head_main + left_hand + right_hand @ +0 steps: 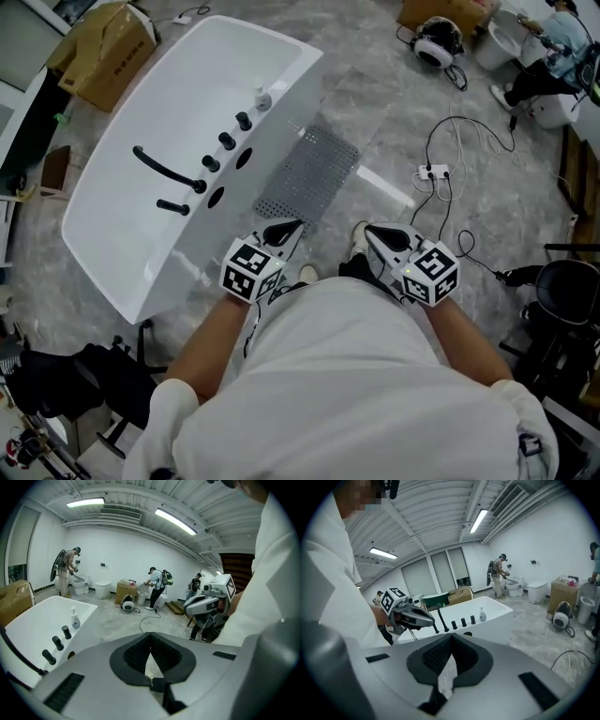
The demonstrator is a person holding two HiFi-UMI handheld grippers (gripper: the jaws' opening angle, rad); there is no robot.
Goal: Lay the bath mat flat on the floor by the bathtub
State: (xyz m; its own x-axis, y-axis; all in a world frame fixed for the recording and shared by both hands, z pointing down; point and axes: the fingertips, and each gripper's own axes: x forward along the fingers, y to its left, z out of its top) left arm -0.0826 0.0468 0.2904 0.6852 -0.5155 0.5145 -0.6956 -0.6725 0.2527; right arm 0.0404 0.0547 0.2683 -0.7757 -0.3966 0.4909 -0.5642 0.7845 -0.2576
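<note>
The grey, perforated, rectangular rubber bath mat lies flat beside the white bathtub, just beyond the left gripper. The left gripper and the right gripper, 2 in all, have their jaws together, empty.

A grey, dot-patterned bath mat is lying just ahead of the left gripper, beside a white bathtub carrying black fittings.

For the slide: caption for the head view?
Grey bath mat flat on the floor beside the white bathtub; left gripper and right gripper held close to the body, jaws shut, empty.
</note>
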